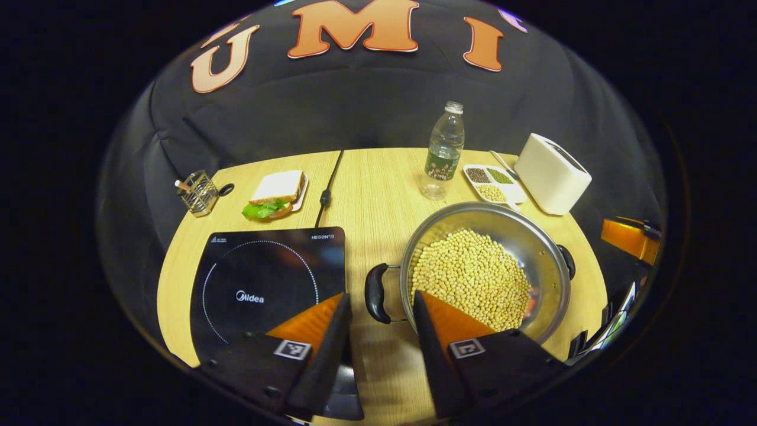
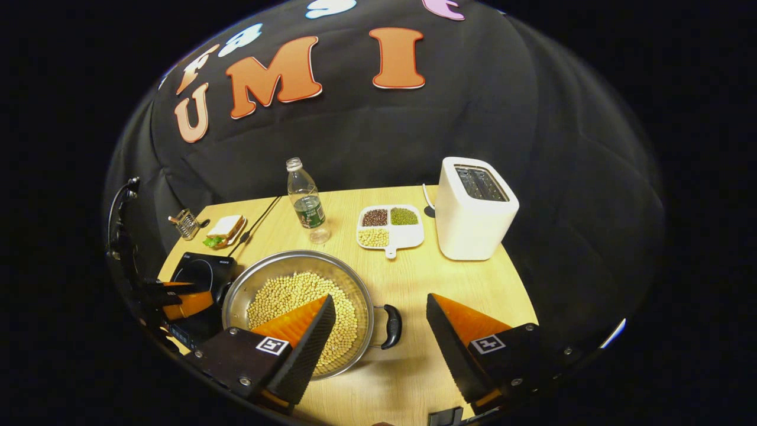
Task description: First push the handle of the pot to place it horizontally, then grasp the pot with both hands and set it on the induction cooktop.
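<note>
a steel pot (image 1: 485, 272) heaped with pale beans (image 1: 470, 278) sits on the wooden surface (image 1: 372, 183), just beside the black induction cooktop (image 1: 266, 284) and not yet on it. its two looped side handles already lie level, one toward the cooktop (image 1: 377, 293) and one on the far side (image 2: 391, 326). the left tool (image 1: 378, 307) hangs wide open and empty, its jaws either side of the near handle without touching it. in the right gripper view, the right tool (image 2: 381, 310) is likewise spread wide and holds nothing, with the other handle lying between its fingers.

judging by the load, the pot will be heavy and prone to tip; the polished wall looks slippery, so the dark handles are the sensible places to grip, one per tool, lifted evenly to keep the loose beans from spilling. the metal itself is rigid and should not flex.

behind it stand a water bottle (image 1: 443, 151), a divided dish of grains (image 2: 390, 228), a white toaster (image 2: 473, 207), and a sandwich on a plate (image 1: 278, 192).
</note>
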{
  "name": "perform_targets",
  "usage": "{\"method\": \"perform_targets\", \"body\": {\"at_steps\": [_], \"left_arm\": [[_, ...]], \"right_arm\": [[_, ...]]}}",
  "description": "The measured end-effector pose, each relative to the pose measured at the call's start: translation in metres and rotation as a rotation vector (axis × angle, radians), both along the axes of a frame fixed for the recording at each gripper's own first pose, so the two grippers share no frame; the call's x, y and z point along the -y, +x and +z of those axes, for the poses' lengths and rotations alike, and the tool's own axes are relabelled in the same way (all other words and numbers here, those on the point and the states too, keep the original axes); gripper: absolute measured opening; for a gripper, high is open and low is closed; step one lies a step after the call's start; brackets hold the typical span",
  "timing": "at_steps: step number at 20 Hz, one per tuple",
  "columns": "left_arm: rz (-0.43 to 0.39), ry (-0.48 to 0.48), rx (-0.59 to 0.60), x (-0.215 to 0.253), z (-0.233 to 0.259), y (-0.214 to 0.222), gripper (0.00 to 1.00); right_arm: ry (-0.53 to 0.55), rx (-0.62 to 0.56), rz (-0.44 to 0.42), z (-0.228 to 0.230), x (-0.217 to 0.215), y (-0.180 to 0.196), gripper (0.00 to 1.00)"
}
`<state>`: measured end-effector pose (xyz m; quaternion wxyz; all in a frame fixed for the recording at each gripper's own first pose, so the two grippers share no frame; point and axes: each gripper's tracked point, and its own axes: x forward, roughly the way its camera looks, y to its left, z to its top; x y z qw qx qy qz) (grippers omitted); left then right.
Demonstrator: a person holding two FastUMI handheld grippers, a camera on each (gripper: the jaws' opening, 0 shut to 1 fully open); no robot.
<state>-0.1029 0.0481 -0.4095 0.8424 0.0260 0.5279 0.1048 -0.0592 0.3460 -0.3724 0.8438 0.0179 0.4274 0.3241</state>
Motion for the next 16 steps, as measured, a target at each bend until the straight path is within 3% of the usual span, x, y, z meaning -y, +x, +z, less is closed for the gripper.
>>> {"method": "perform_targets", "body": {"at_steps": [2, 4, 13, 15, 16], "left_arm": [[0.001, -0.013, 0.019, -0.003, -0.005, 0.009, 0.96], [0.000, -0.019, 0.001, -0.006, -0.018, 0.013, 0.99], [0.037, -0.106, -0.106, -0.005, -0.076, 0.012, 0.98], [0.043, -0.096, -0.107, -0.008, -0.082, 0.013, 0.92], [0.048, -0.099, -0.108, -0.009, -0.084, 0.013, 0.84]], "right_arm": [[-0.027, -0.006, 0.019, -0.013, -0.009, 0.001, 0.96], [-0.054, -0.023, 0.036, -0.027, -0.014, 0.000, 0.96], [-0.200, -0.136, 0.088, -0.097, -0.031, -0.011, 0.96], [-0.233, -0.143, 0.096, -0.108, -0.033, -0.012, 0.96], [-0.250, -0.144, 0.101, -0.113, -0.034, -0.013, 0.95]]}}
